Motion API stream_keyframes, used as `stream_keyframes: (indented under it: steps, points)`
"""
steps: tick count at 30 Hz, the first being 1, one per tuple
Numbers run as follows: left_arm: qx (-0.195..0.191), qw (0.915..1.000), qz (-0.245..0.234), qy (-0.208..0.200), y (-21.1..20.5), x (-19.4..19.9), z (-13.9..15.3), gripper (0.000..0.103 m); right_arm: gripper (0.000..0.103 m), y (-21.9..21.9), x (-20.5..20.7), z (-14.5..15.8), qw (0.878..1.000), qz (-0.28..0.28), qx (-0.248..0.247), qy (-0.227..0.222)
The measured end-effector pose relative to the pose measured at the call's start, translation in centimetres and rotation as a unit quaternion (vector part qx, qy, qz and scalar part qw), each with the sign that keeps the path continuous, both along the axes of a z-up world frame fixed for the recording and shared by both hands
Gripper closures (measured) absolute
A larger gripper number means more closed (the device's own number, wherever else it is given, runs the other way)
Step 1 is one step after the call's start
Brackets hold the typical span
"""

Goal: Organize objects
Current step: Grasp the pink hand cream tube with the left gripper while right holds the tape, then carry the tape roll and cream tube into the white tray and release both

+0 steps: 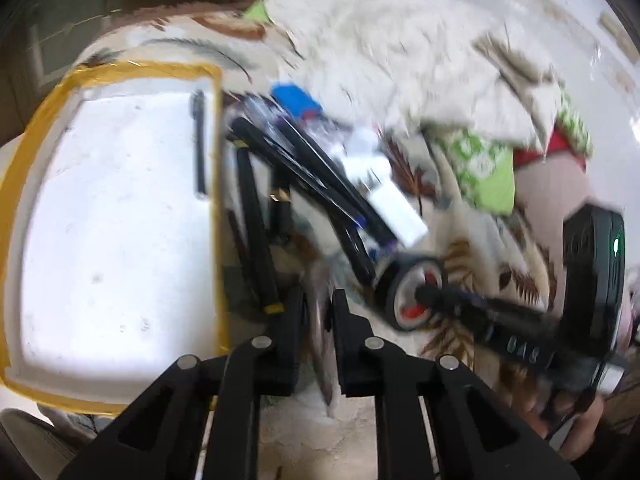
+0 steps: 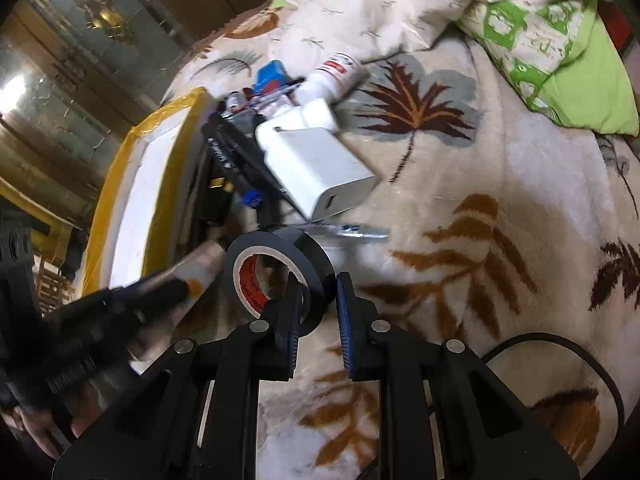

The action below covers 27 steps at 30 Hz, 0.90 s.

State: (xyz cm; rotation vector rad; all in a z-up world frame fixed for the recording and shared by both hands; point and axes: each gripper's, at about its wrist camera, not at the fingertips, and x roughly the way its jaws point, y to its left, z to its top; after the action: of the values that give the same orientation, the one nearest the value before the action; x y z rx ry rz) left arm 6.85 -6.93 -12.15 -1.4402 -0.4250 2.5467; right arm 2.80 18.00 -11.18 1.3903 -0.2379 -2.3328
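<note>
The right gripper [image 2: 318,304] pinches the wall of a black roll of electrical tape [image 2: 280,276], one finger through its core. The left gripper [image 1: 318,312] clamps a slim silvery pen-like object [image 1: 320,340], lying lengthwise between the fingers. The white yellow-taped foam tray [image 1: 120,220] lies left, nearer it.

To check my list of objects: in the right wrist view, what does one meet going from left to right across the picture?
Yellow-taped white tray → black tape roll → white charger → brown leaf print → green patterned pillow.
</note>
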Motion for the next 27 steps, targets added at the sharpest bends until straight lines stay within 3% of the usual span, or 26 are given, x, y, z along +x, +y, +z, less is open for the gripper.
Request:
stream_keyframes:
  steps: [5,17,19,24,27]
  points:
    - [0.016,0.9987,-0.006,-0.047,-0.3,-0.6,-1.8,0.091,0.087,-1.3,0.6,2.3,1.0,0.024,0.018,0.003]
    - [-0.052,0.9943,-0.047,-0.081,2.3,-1.1,-3.5,0.092,0.087,-3.1,0.8,0.2,0.998,0.02,0.051,-0.036]
    - [-0.04,0.9963,-0.039,-0.065,1.8,-0.5,-2.9,0.093,0.087,-3.3,0.6,0.0,0.998,0.021,0.053,-0.036]
    - [0.036,0.9993,0.007,0.009,-1.5,1.6,0.4,0.093,0.087,-3.2,-0.3,0.0,0.999,0.016,0.011,-0.044]
    - [0.067,0.9973,0.025,0.016,-3.8,2.1,1.7,0.093,0.087,-3.8,-0.9,0.8,0.999,0.024,-0.017,-0.039]
